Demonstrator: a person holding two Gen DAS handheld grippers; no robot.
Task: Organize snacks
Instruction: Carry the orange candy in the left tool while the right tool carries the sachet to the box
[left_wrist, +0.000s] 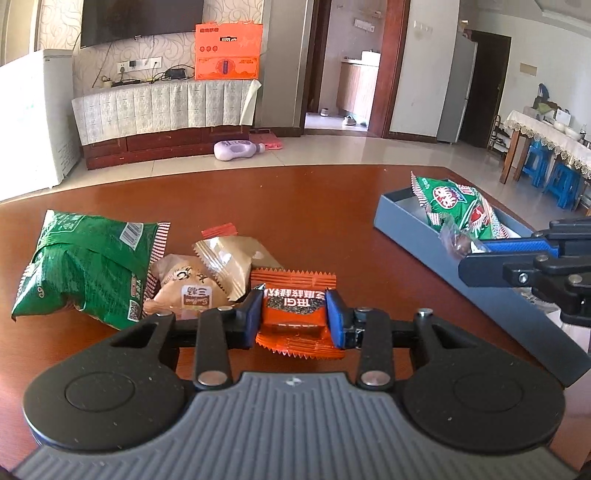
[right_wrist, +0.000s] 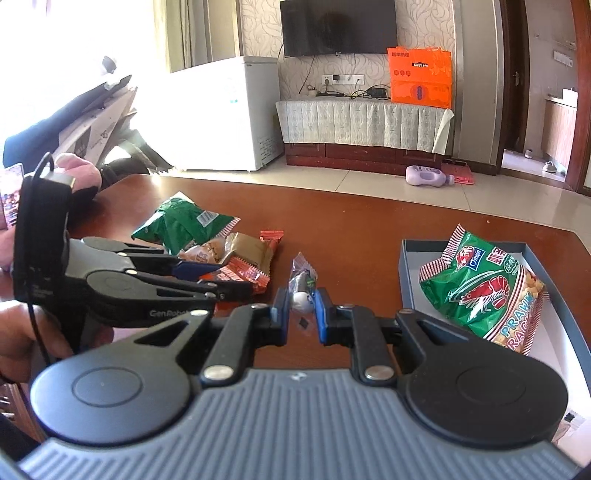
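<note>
Green crisp bag (left_wrist: 88, 266) lies at the left of the worktop (left_wrist: 295, 206), not yet sorted; two tan pastry packets (left_wrist: 207, 277) touch it. Left hand-held gripper (left_wrist: 293, 315) is clenched on an orange snack bar (left_wrist: 295, 314) just beside that pile. Right hand-held gripper (right_wrist: 302, 306) pinches a small clear-wrapped candy (right_wrist: 303, 282), held near the blue-grey box (right_wrist: 413, 266). One prawn-cracker bag (right_wrist: 484, 288) already sits in the box. Judged: early on, one item placed, two in grip, three loose.
</note>
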